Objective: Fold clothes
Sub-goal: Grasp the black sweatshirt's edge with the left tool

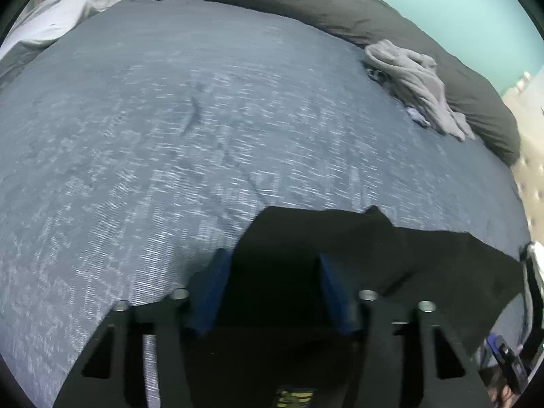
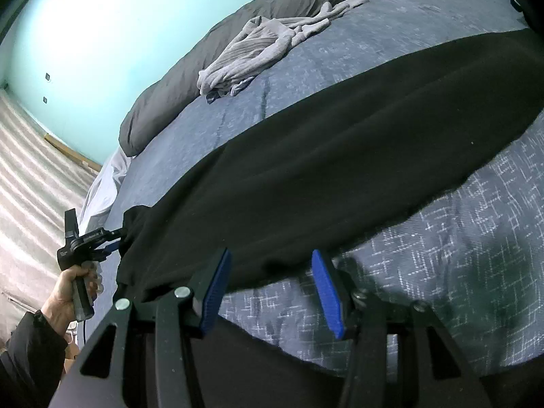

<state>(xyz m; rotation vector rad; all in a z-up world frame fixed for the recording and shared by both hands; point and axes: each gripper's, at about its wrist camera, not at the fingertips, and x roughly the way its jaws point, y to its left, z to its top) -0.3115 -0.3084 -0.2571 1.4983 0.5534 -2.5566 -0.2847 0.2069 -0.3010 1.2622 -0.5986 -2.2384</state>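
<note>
Holding a gripper in each hand, we are working at the black garment (image 2: pixel 340 156), which is lying spread as a long band across the blue bedspread (image 2: pixel 442 238). We are keeping the right gripper (image 2: pixel 270 255) about half open at the garment's near edge. Its blue pads are standing apart, with the hem running just past their tips and bare bedspread showing between them, so it is holding nothing. At the garment's left end we are pushing the left gripper (image 1: pixel 272 258) into a bunched corner. Black cloth is filling the gap between its pads, and we cannot tell whether they are pressing on it or only flanking it. The bare hand (image 2: pixel 73 289) carrying it, in a dark sleeve (image 2: pixel 30 346), is showing just left of that corner. Well beyond the garment's far edge a crumpled grey garment (image 2: pixel 258 47) is lying, and beyond that a dark duvet (image 1: pixel 306 0) is bunching up.
</note>
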